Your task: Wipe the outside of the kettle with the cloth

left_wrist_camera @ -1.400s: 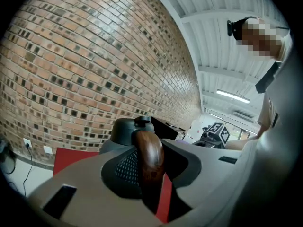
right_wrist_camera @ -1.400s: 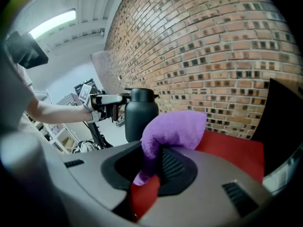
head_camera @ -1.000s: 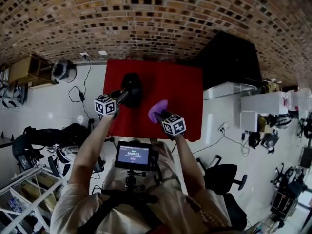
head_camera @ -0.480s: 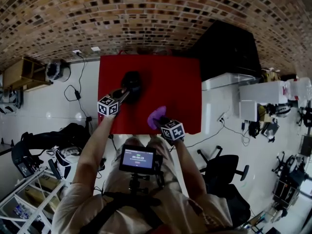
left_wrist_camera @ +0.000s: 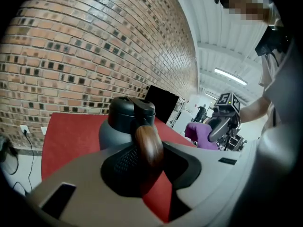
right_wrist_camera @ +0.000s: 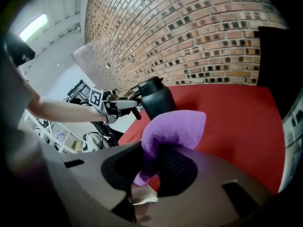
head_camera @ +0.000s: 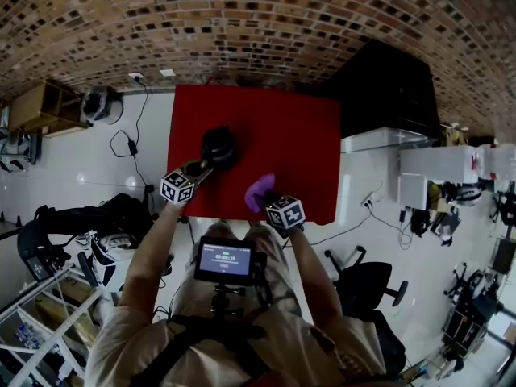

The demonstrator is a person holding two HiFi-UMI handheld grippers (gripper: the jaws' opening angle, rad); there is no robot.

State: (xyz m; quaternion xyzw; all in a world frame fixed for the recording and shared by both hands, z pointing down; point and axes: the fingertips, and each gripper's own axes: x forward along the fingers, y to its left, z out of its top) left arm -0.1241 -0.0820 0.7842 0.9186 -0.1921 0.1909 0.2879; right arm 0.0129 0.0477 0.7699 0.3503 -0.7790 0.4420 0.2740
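- The kettle (head_camera: 218, 146) is dark grey with a black lid. It stands upright over the left half of the red table (head_camera: 290, 127).
- No view shows the kettle's base clearly, so contact between base and table cannot be confirmed.
- The kettle's handle (left_wrist_camera: 148, 143) is brown, wood-like and rounded. In the left gripper view it runs down from the lid towards the camera.
- The left tongs (left_wrist_camera: 144, 162) are clenched on this handle, with 1 jaw on each side and the handle filling the gap between them.
- In the head view the left tongs reach the kettle from the near-left side. Their marker cube (head_camera: 178, 188) sits over the table's near edge.
- The cloth (right_wrist_camera: 176, 126) is purple and fluffy. It is bunched into a fold that rises above the jaw tips.
- The right tongs (right_wrist_camera: 158, 162) are clenched on the lower part of the cloth.
- In the head view the cloth sits over the near part of the table, to the right of the kettle and closer to the person.
- The cloth is near the kettle but apart from it, with red table surface showing between the 2.
- A brick wall (head_camera: 258, 22) runs behind the far edge of the table.
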